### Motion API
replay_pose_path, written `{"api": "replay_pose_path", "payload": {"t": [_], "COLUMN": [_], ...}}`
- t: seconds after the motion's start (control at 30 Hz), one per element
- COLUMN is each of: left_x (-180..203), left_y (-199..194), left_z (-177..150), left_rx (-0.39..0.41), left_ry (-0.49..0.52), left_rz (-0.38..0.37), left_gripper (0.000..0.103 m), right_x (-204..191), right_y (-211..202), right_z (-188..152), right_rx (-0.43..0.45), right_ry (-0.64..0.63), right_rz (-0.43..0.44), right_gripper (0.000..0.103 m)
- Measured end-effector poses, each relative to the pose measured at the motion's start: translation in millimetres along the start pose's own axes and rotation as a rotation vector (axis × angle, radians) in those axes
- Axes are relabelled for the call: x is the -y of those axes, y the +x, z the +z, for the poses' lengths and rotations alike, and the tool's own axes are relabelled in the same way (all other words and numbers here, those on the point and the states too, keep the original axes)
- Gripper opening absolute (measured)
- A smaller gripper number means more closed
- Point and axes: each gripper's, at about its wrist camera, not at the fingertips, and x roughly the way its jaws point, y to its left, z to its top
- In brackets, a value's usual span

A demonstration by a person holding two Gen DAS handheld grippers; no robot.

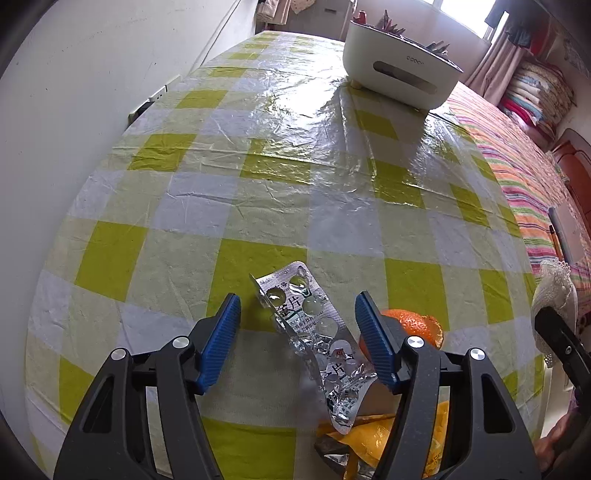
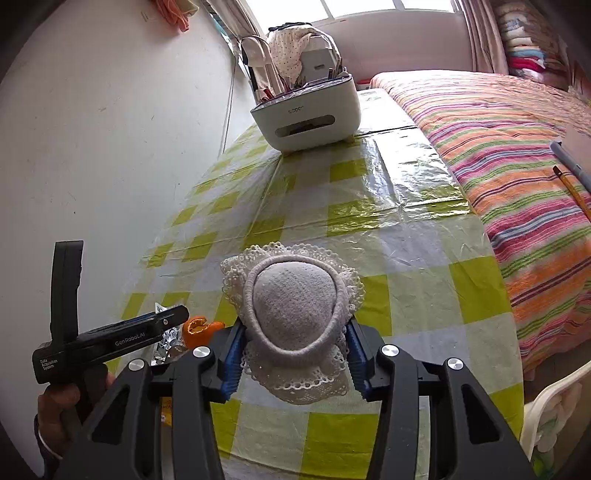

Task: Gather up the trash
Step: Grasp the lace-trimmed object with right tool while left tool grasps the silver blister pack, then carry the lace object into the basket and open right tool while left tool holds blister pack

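Room setting. Checked green-and-white tablecloth (image 1: 258, 177) under clear plastic; white wall (image 1: 92, 85) at 9 o'clock; bright window (image 2: 369, 7) at 12 o'clock; striped bed (image 2: 517, 166) and folded bedding (image 1: 535, 92) at 2 o'clock.

**Two low wrist views over one checked table**

Each camera looks forward along its fingers, close above the green-checked tablecloth (image 1: 258, 177), towards the window. Both share the white bin (image 1: 399, 70) and orange peel (image 2: 201, 328); the right view also catches the left gripper (image 2: 162, 319).
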Motion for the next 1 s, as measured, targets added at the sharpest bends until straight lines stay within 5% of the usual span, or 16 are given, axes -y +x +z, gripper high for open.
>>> {"api": "replay_pose_path", "payload": {"t": [0.03, 0.13, 0.17, 0.2, 0.67, 1.0], "left_x": [2, 2, 0, -2, 8, 38], "left_y": [0, -1, -3, -3, -40, -54], "left_z": [-1, -3, -3, -2, -1, -10], "left_rx": [0.004, 0.015, 0.022, 0.019, 0.178, 0.218], "left_ry": [0.014, 0.026, 0.019, 0.014, -0.001, 0.065], "left_rz": [0.022, 0.022, 0.014, 0.005, -0.106, -0.175], "left_gripper": [0.044, 0.036, 0.027, 0.007, 0.005, 0.005], "right_x": [1, 6, 7, 8, 38, 51], "right_y": [-1, -5, -7, -8, -35, -52], "right_z": [0, -2, -2, -2, -7, -17], "right_rx": [0.002, 0.01, 0.014, 0.015, 0.103, 0.147], "right_ry": [0.003, 0.006, 0.007, 0.011, 0.095, 0.101], "right_rz": [0.005, 0.008, 0.01, 0.015, -0.016, -0.077], "right_gripper": [0.045, 0.045, 0.045, 0.045, 0.045, 0.045]}}
